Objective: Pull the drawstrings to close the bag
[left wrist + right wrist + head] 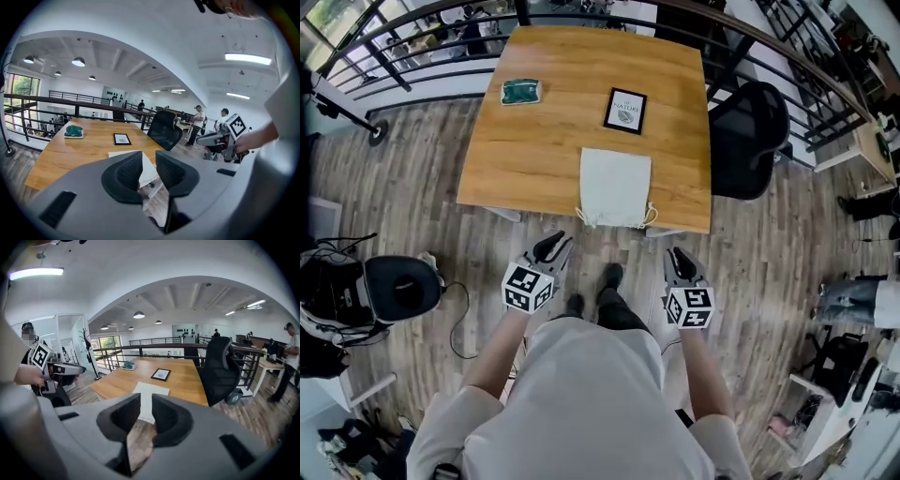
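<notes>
two grippers hang over the wooden floor (422, 187), short of the near edge of the tabletop (553, 131), and neither touches anything. the left gripper (555, 246) has its jaws parted with only air between them; its own view (149, 165) shows the gap with the pale cloth far beyond it. the right gripper (680, 260) is the same: jaws apart, empty, the floor and the cloth seen through the gap (146, 411).

the bag (616, 186) lies flat near the middle of the tabletop's near edge, well apart from both grippers. its long axis runs straight away from the person. its gathered mouth points toward the person, at the edge, and its closed end points toward a framed card (625, 110).

the head view alone shows the drawstrings (651, 215), one loop at each near corner of the bag, drooping at the tabletop's edge. it also shows a green object (521, 91) at the far left and a black chair (748, 139) at the right side.

each gripper view shows the other gripper held in a hand, the right one (220, 138) and the left one (61, 369), plus ceiling lamps and people standing far off, which the head view does not show. in these views the bag (151, 392) is only a pale strip, its cords too small to make out.
</notes>
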### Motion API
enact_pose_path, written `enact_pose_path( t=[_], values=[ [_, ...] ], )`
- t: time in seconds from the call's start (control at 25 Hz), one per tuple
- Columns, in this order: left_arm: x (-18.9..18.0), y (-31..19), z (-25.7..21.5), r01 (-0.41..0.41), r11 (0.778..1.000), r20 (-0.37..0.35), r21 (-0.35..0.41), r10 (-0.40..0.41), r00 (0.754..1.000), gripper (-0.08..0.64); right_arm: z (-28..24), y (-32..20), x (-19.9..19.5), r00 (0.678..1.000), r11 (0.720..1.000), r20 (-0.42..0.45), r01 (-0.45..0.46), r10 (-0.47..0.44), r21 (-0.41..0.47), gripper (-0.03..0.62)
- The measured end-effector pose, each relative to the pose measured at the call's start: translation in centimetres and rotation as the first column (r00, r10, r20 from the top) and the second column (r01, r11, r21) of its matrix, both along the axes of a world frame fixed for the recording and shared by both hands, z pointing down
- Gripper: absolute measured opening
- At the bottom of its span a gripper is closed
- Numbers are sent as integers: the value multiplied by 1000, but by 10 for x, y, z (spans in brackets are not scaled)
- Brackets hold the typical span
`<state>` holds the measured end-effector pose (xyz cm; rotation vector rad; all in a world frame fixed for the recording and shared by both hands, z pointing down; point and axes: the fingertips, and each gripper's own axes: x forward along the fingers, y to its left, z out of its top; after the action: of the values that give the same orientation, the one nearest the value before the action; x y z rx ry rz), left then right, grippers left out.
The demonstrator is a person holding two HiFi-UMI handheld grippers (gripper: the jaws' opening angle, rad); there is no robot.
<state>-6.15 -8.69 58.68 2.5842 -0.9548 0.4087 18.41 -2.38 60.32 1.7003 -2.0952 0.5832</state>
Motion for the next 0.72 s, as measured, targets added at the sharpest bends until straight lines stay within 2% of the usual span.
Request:
enact_pose_path(
  t=[0.36,0.72],
  values=[
    [32,-34,32,14,1000,51,-18,-13,999,80,51,-55,32,995,989,11,103,-103,-104,63],
    [36,-68,84,20,999,189,-47,-11,982,80,126,-92,49,978,943,22,205,-207,-261,63]
  ],
)
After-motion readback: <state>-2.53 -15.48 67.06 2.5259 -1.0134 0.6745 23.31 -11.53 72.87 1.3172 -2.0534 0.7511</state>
